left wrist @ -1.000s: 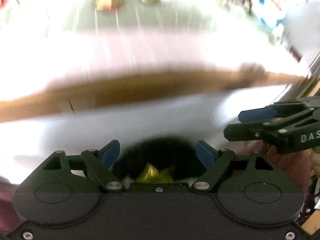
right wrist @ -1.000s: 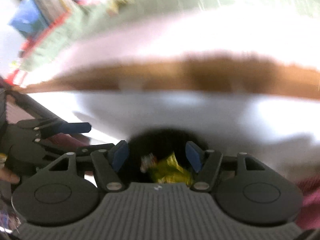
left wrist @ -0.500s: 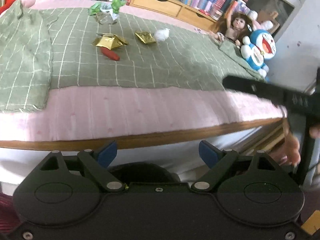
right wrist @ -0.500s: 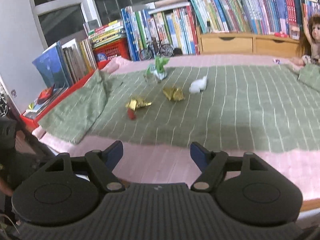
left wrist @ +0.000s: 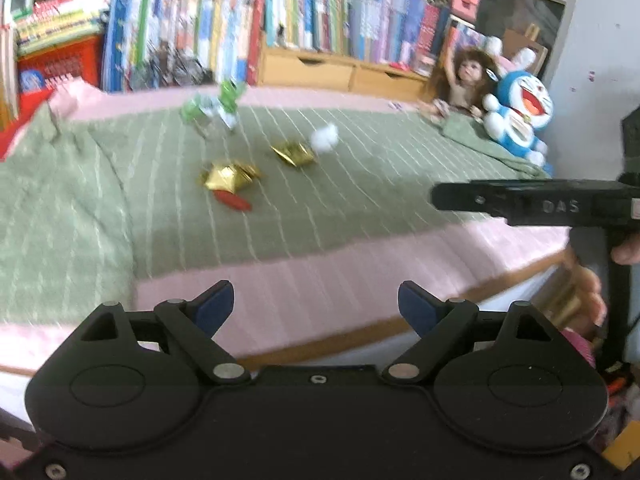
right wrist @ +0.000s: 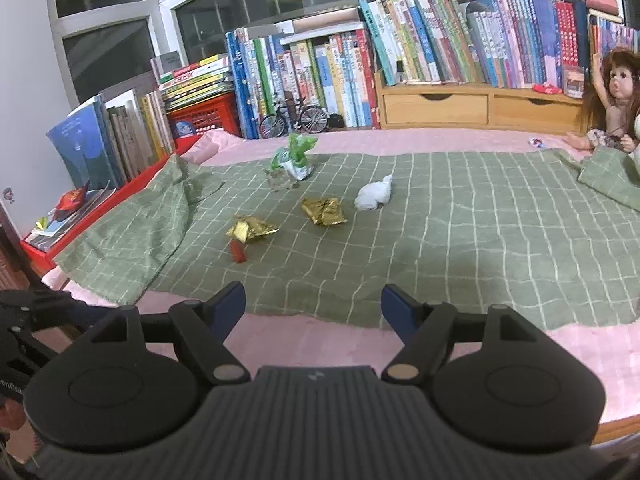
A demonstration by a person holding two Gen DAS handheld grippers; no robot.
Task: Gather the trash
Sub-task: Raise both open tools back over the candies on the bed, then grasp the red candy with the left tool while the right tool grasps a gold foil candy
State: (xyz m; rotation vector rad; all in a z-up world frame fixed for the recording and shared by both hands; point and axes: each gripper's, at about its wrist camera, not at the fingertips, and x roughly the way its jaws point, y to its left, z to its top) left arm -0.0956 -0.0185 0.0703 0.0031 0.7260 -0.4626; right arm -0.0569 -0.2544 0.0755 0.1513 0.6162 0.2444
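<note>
Both grippers have risen from over a dark bin holding yellow wrappers to face the bed; that bin is now out of sight. Left gripper (left wrist: 312,306) and right gripper (right wrist: 313,306) have just been opening, jaws wide, nothing between them. Well ahead on the green blanket (right wrist: 460,240) lie two gold wrappers (right wrist: 251,229) (right wrist: 324,211), a red scrap (right wrist: 239,253), a white tissue (right wrist: 374,197) and a green bag (right wrist: 295,157). Books (right wrist: 420,44), a doll (right wrist: 614,104) and a blue plush toy (left wrist: 520,116) stand beyond.
</note>
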